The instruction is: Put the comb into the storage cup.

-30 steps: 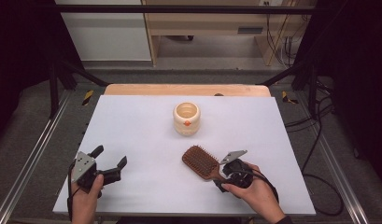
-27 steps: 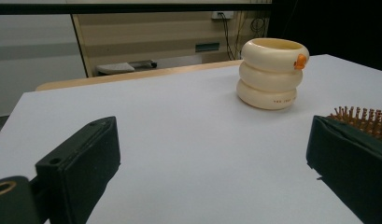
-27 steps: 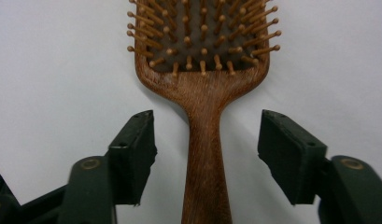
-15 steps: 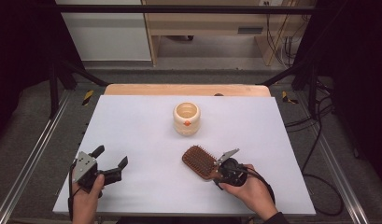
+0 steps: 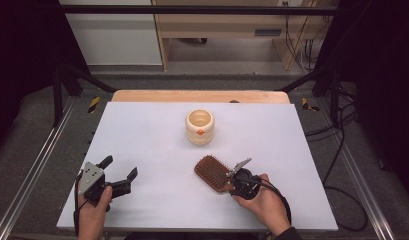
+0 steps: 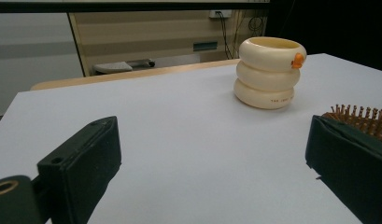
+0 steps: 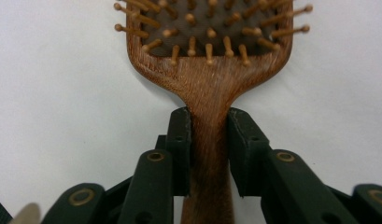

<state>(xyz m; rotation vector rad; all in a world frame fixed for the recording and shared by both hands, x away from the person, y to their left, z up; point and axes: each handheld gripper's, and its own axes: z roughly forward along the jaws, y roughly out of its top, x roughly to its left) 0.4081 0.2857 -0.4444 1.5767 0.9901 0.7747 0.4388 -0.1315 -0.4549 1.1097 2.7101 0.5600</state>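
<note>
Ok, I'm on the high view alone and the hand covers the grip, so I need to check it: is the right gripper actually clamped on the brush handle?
Observer: Yes. In the right gripper view the right gripper has just closed, and both pads press the narrow handle of the wooden hairbrush.
Operator: Where on the handle?
Observer: Just below where it widens into the bristle head.
Operator: Is the brush lifted?
Observer: I cannot tell; white table shows around it.
Operator: And the left gripper?
Observer: The left gripper is open, with nothing between its pads; the cream ringed cup stands ahead of it.
</note>
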